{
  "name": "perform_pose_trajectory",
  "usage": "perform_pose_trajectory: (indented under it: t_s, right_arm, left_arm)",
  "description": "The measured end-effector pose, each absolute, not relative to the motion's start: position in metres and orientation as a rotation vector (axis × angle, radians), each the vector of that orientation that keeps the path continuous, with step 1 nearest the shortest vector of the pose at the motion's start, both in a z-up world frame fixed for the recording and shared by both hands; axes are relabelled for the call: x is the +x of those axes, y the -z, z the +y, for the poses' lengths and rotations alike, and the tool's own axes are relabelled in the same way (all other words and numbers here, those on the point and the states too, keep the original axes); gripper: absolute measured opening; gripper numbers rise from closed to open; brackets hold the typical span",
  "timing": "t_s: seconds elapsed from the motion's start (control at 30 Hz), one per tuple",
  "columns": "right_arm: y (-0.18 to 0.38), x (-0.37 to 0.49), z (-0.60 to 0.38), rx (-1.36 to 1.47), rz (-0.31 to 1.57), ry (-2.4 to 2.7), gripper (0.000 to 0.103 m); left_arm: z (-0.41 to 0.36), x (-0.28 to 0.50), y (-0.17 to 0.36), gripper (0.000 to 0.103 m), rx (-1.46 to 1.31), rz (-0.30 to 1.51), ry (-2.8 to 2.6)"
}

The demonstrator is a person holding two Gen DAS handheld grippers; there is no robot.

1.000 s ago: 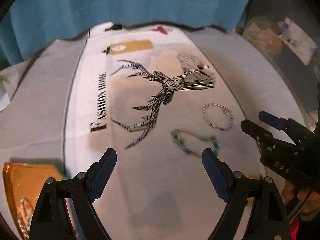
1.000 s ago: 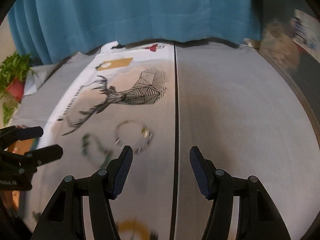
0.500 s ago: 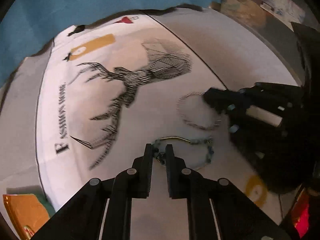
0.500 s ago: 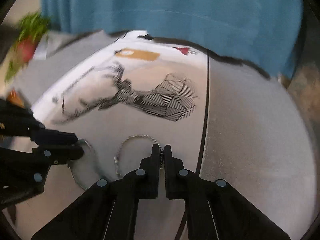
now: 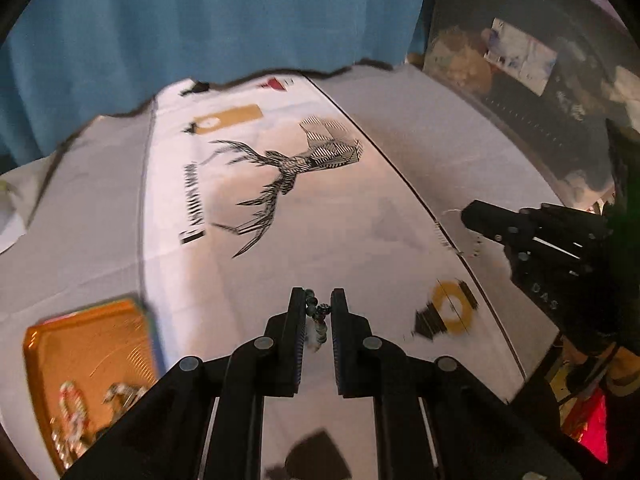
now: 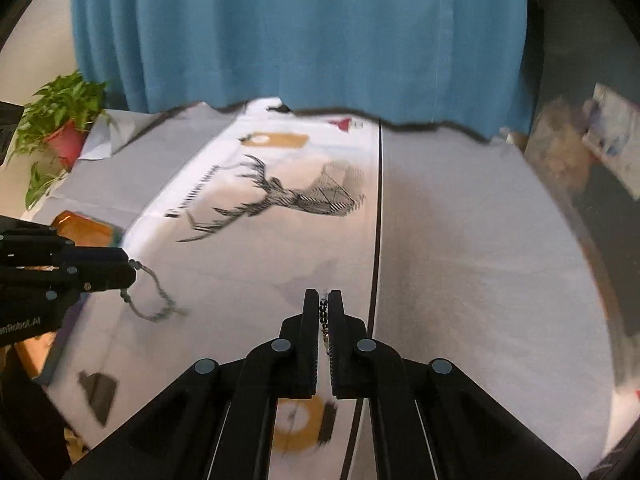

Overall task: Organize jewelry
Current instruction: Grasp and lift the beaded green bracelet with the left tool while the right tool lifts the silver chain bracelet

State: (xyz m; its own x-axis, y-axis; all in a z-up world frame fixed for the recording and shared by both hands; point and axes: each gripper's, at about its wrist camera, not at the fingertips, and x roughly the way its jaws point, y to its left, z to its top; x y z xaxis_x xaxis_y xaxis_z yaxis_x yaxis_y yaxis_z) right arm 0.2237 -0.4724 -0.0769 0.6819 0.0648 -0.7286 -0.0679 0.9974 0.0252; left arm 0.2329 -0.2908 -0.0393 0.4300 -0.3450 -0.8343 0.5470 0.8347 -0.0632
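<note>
My left gripper (image 5: 317,294) is shut on a green beaded bracelet (image 5: 316,314), which is lifted off the white deer-print cloth (image 5: 248,272). In the right wrist view that bracelet (image 6: 154,300) dangles in a loop from the left gripper (image 6: 132,270). My right gripper (image 6: 327,296) is shut on a silver chain bracelet (image 6: 325,320), also held above the cloth. From the left wrist view, the right gripper (image 5: 466,214) is at the right, with the silver chain (image 5: 450,240) trailing blurred below its tip. An orange tray (image 5: 80,352) holding some jewelry lies at the lower left.
A blue curtain (image 6: 300,32) hangs behind the table. A potted plant (image 6: 60,120) stands at the far left. The grey tablecloth (image 6: 480,240) stretches to the right of the white cloth. Dark clutter (image 5: 540,80) sits beyond the table's right edge.
Both grippers went from open to shut, each on a bracelet lying on the cloth. Both have since risen, lifting the bracelets off the cloth.
</note>
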Motion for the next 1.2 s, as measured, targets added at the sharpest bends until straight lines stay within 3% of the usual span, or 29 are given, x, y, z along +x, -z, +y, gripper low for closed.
perform_pose_trajectory:
  t_s: [0.43, 0.83, 1.2]
  right_arm:
    - [0.009, 0.091, -0.392, -0.031, 0.722, -0.143, 0.005]
    - [0.011, -0.017, -0.306, -0.058, 0.745, -0.294, 0.005]
    - [0.027, -0.066, -0.253, -0.122, 0.801, -0.389, 0.005]
  left_arm:
    - [-0.193, 0.104, -0.006, 0.010, 0.202, 0.865, 0.506]
    - [-0.108, -0.007, -0.001, 0.010, 0.136, 0.851, 0.469]
    - [-0.071, -0.043, 0.008, 0.010, 0.060, 0.837, 0.443]
